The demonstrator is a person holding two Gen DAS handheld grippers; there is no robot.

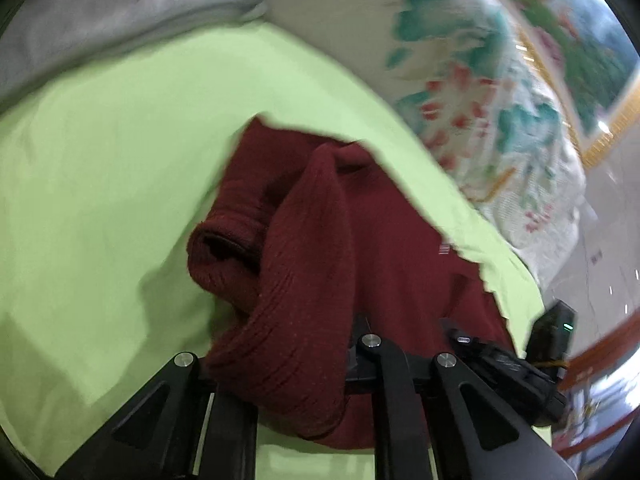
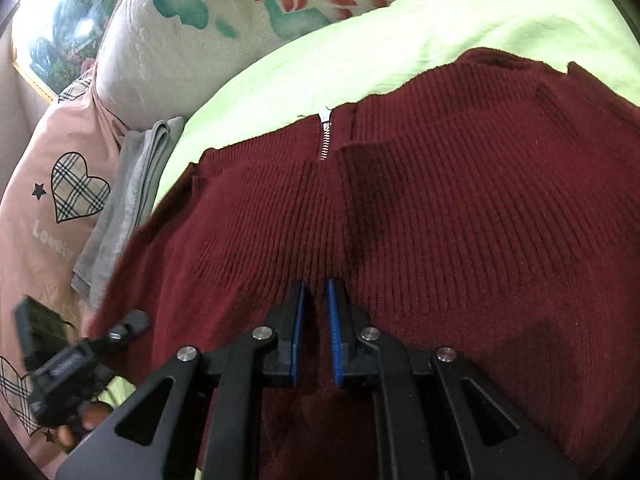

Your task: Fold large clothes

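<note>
A maroon ribbed-knit sweater (image 2: 460, 208) lies on the lime-green bed sheet (image 1: 100, 168). The left tool (image 1: 288, 364) clamps a bunched sleeve; the right tool (image 2: 316, 300) pinches knit between nearly closed jaws. Soft, thick, droopy fabric, best gripped at hems.

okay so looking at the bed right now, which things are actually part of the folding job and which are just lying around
Part of the job:
- maroon knit sweater, spread on the green sheet
- left gripper, with sweater fabric bunched over its fingers
- right gripper, fingers close together over the knit

Just lying about:
- floral pillow
- pink heart-print bedding
- folded grey cloth
- framed picture
</note>
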